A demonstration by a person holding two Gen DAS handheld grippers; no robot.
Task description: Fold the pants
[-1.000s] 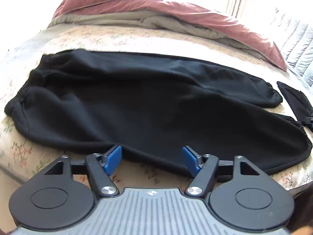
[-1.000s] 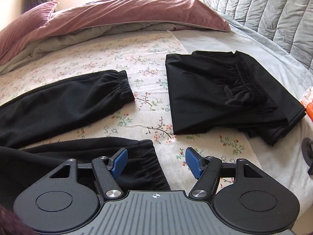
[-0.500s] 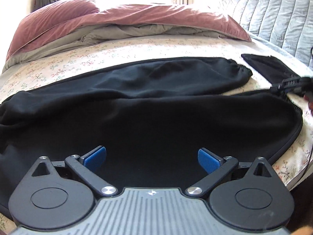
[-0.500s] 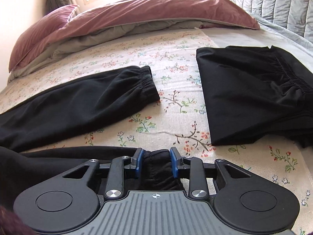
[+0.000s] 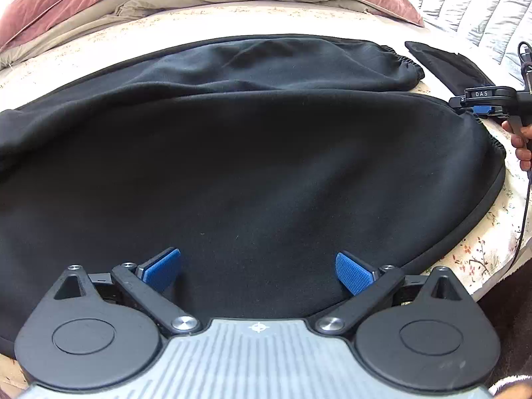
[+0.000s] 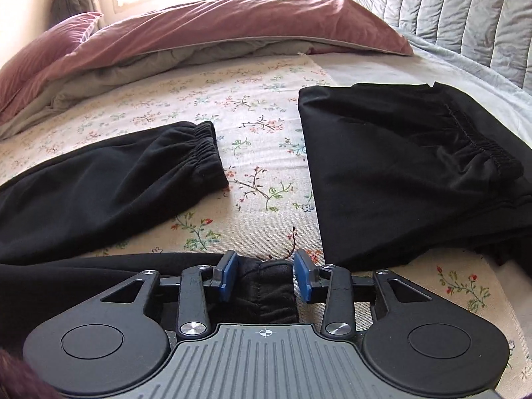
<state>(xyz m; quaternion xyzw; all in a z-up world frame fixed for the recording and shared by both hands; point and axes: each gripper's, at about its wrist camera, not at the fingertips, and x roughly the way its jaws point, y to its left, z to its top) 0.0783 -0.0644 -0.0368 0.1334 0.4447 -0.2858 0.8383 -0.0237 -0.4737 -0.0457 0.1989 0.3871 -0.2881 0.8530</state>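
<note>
Black sweatpants [image 5: 252,166] lie flat across the bed [image 6: 259,116], legs running toward my right, waist end off to the left. Near leg's elastic cuff [image 6: 266,286] sits between the pads of my right gripper [image 6: 265,277]; jaws are opening, gap shows on each side of the cuff, so no squeeze on it. Far leg's cuff [image 6: 206,146] lies free on the floral sheet, apart from the gripper. My left gripper [image 5: 258,267] hangs over the mid part of the near leg, jaws spread wide, nothing between the pads but fabric below. To the right, a second black garment [image 6: 399,173], folded, lies on the sheet, apart from the pants. Pink duvet [image 6: 232,23] bunched at the far side.
</note>
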